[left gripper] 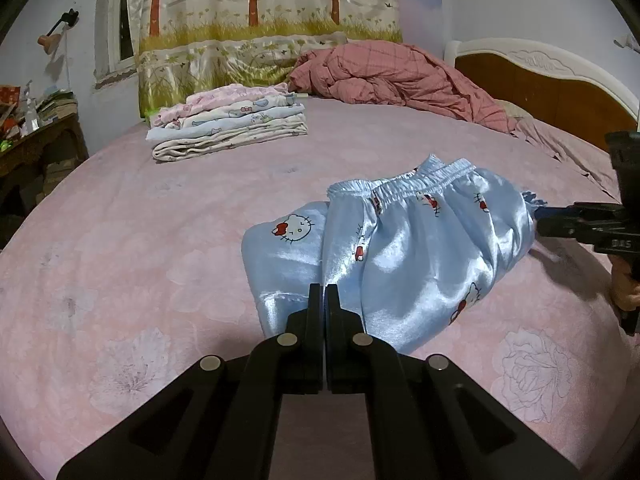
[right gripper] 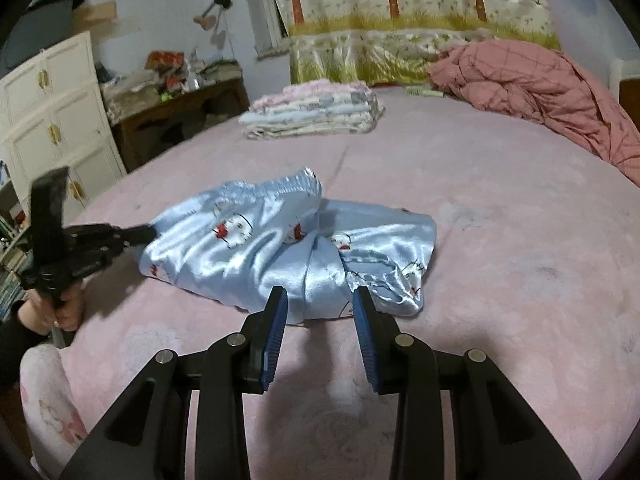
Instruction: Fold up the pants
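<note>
- Left wrist view: left gripper fingers pressed together w/ no gap, tips on a fold of the pants; satin pinched betw. them.
- Right wrist view: right gripper fingers spread wide, blue ribbed pads showing, nothing betw. them; tips just at the near edge of the pants, can't tell if touching.
- Pants: light blue satin, cat-face print w/ red bows, bunched in a half-folded heap mid-bed, elastic waistband on the far side.
- Writing: "DAS" or similar on right gripper body in left view, blurry; nothing else legible.
- Folded clothes stack further back twd the bed's far edge.
- Pink checked duvet crumpled at far side by the headboard.
- Curtain behind.
</note>
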Available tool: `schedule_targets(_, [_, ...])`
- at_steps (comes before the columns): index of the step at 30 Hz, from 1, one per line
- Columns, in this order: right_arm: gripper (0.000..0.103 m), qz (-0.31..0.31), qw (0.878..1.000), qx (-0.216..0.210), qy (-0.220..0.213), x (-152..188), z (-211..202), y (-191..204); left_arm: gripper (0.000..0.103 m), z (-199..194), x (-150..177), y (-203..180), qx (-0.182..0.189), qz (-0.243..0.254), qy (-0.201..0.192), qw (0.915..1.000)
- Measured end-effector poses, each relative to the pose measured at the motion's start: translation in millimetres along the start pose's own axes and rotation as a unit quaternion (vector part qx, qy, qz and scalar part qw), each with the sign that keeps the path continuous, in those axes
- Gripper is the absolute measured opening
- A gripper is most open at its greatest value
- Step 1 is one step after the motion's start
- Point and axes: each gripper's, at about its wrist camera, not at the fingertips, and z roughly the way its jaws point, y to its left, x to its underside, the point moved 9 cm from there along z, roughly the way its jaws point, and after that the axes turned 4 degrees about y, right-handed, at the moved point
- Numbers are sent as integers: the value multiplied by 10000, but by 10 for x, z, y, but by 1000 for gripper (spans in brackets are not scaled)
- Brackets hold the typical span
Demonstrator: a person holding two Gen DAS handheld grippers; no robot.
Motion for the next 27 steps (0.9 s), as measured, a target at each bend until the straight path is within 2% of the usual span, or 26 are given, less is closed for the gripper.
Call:
schedule_targets(5, [32,280,9996,40,92,18,77,-110,0,-17,-5,18,-9,-46,-13,10000])
schedule_targets(7, [28,342,9994,35,49,-5,69,-140,0,-19,-6,14,-5,-46,-3,10000])
schedule_targets(11, [20,197,9997,-41,114,-64,115,-77,0,-29,-7,10,0,-40,-11,10000])
schedule_targets(14, [20,-16,9996,-146,224,-64,170,54,0,-16,4,10,-4,-48,32,10000])
schedule_targets(15, [17,-79,9995,-67,282,-47,209,73,0,-13,9,10,-10,-48,44,10000])
schedule_targets(16, [9,-96,9995,17,312,-33,227,75,0,-21,8,8,-21,-48,40,10000])
schedule_targets(18, [4,-71,9994,133,315,-16,237,64,0,-22,0,11,-41,-46,9,10000])
schedule_targets(21, [1,23,9992,376,113,-44,161,-4,0,-38,-3,36,-173,-73,-33,9998])
schedule_targets(24, [0,132,9938,1101,-34,-49,60,-183,0,-45,-1,96,-323,-148,-27,9994])
schedule_targets(26, [0,283,9921,1220,-36,-35,30,-270,0,-79,-3,96,-257,-168,-81,9995])
schedule_targets(27, [0,394,9929,1123,-37,-32,18,-313,0,-93,-3,96,-223,-150,-103,9996])
